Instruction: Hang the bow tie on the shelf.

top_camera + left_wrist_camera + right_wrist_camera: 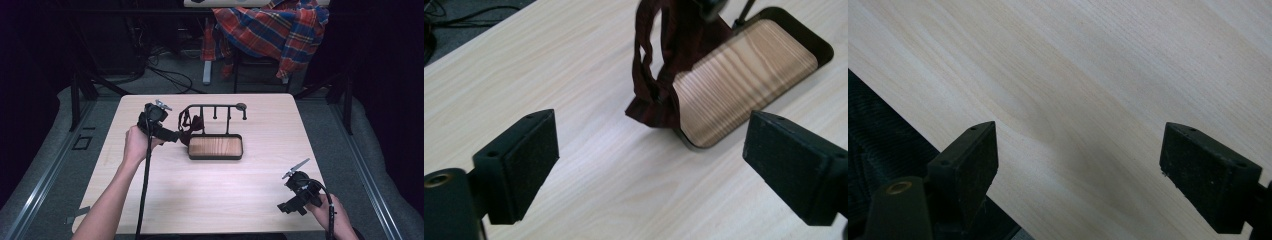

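Note:
A black metal rack point(215, 106) rises from a wooden tray point(220, 147) at the middle of the table. A dark red cloth loop point(189, 127) hangs from the rack's left end, its lower end by the tray's corner. My left gripper point(174, 135) sits just left of the loop. In the left gripper view its jaws stand wide apart, so the left gripper point(651, 150) is open, with the cloth loop point(659, 75) and tray point(744, 75) ahead and nothing between the pads. My right gripper point(287, 206) is at the front right, open over bare wood point(1078, 160).
The light wooden table point(200, 190) has its front edge close under the right gripper; a dark floor point(878, 140) lies beyond it. Behind the table a plaid shirt point(275, 25) drapes over a chair, and cables point(165, 75) lie on the floor.

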